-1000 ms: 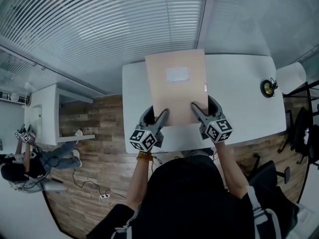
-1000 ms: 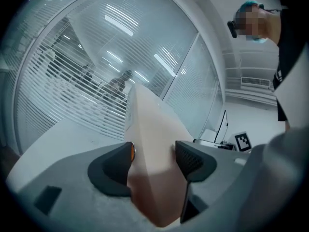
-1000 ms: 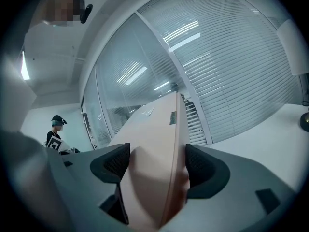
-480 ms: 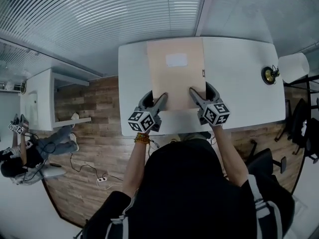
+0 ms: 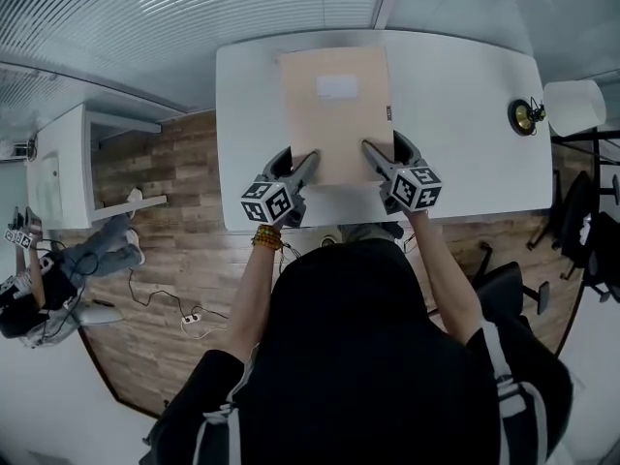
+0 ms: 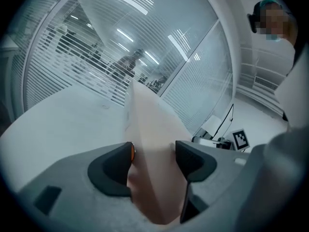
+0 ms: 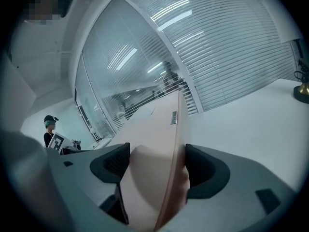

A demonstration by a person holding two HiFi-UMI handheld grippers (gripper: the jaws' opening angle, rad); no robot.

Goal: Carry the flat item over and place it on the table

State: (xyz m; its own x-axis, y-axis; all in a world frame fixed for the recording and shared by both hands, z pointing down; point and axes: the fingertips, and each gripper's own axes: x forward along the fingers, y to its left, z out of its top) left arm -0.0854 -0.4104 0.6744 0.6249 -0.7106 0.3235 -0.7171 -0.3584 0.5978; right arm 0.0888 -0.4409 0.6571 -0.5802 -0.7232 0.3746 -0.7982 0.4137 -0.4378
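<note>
The person stands with both arms stretched forward and slightly bent at the elbows. The left forearm (image 5: 250,298) and right forearm (image 5: 441,279) are bare. The left tool (image 5: 308,161) and right tool (image 5: 369,150) are held side by side at about the same level, with their jaws pointing away from the body and angled a little toward each other. Each tool's jaws are closed on the near edge of the flat tan sheet (image 5: 334,114), the left tool by its left corner and the right tool by its right. A beaded band (image 5: 266,238) sits on the left wrist.
</note>
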